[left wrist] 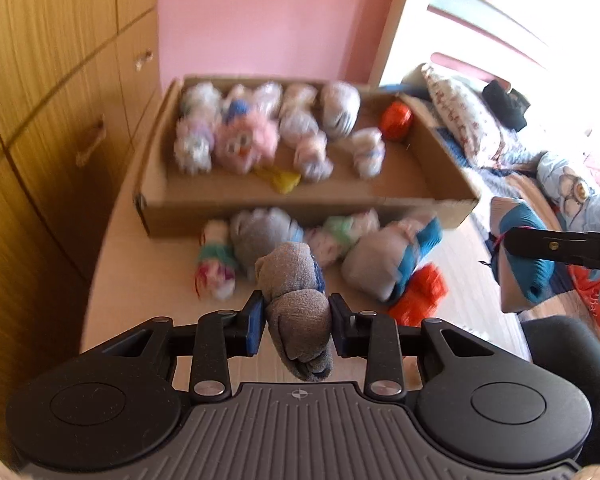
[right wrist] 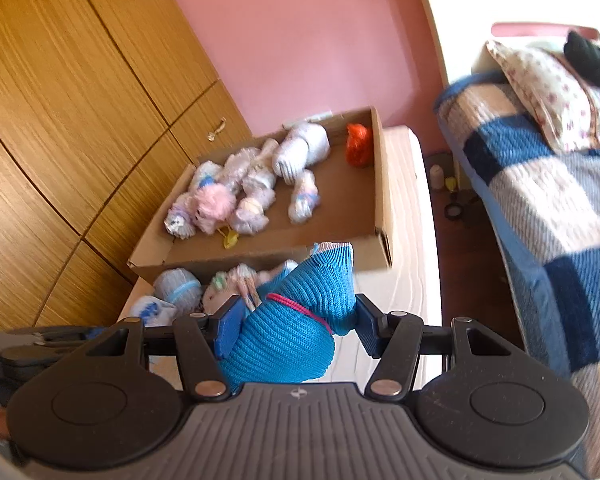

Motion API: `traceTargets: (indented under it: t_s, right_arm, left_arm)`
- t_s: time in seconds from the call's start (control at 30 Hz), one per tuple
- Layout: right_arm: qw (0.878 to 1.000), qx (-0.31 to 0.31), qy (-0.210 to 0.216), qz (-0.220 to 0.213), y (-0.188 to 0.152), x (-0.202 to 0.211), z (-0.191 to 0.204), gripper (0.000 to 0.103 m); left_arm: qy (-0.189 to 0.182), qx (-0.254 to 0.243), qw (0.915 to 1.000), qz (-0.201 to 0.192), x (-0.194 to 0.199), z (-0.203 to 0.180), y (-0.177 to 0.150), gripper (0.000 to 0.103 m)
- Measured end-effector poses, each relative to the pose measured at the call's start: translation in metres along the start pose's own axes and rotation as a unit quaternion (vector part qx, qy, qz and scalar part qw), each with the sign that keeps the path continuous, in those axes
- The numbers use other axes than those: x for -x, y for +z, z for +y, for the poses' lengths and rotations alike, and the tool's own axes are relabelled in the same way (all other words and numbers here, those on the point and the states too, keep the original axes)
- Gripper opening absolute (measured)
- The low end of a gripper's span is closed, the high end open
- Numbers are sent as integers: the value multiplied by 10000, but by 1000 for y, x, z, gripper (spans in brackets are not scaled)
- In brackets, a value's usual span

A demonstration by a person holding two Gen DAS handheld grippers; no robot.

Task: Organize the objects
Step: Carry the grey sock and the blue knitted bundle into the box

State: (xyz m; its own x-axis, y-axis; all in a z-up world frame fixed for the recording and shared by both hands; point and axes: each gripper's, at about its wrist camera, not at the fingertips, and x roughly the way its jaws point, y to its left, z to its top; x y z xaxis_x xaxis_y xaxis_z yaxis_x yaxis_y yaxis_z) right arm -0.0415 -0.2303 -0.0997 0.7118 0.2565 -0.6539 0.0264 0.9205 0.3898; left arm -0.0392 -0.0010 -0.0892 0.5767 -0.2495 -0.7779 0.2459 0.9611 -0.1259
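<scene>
My left gripper point(left wrist: 297, 320) is shut on a rolled grey sock bundle point(left wrist: 296, 300), held above the table in front of a cardboard box point(left wrist: 260, 202). My right gripper point(right wrist: 296, 326) is shut on a blue knitted sock bundle point(right wrist: 296, 320) with a pink thread, held above the table's near end; it also shows at the right of the left wrist view point(left wrist: 528, 264). The box point(right wrist: 384, 200) holds several pale rolled sock bundles point(left wrist: 260, 128), a pink fluffy one point(left wrist: 244, 140) and an orange one point(left wrist: 396, 120). Several more bundles point(left wrist: 380, 260) lie on the table before the box.
A wooden wardrobe point(left wrist: 60, 120) stands left of the light table point(left wrist: 140, 280). A bed with a blue checked blanket point(right wrist: 540, 200) and pillows stands to the right, with small items on the floor between. A dark chair point(left wrist: 572, 344) is at the table's right.
</scene>
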Motion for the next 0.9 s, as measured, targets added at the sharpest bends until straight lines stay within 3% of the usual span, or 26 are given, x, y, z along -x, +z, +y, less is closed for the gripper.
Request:
traceTargets:
  t_s: [0.23, 0.37, 0.5, 0.7, 0.9]
  right_arm:
    - [9980, 559, -68, -288, 48, 6, 4, 54]
    - [9934, 1042, -224, -423, 74, 1, 3, 54]
    - [9910, 1243, -303, -399, 92, -9, -6, 54]
    - [9891, 1437, -273, -140, 100, -37, -13, 54]
    - [9855, 1684, -90, 164, 99, -71, -12, 54]
  left_arm:
    - [-428, -328, 9982, -273, 2, -44, 66, 40]
    - [-758, -535, 9953, -290, -27, -78, 108, 40]
    - [-1121, -576, 9920, -1, -75, -97, 131, 40]
    - [-739, -926, 9920, 444, -136, -103, 138, 41]
    - [-301, -1047, 9928, 494, -158, -83, 137, 41]
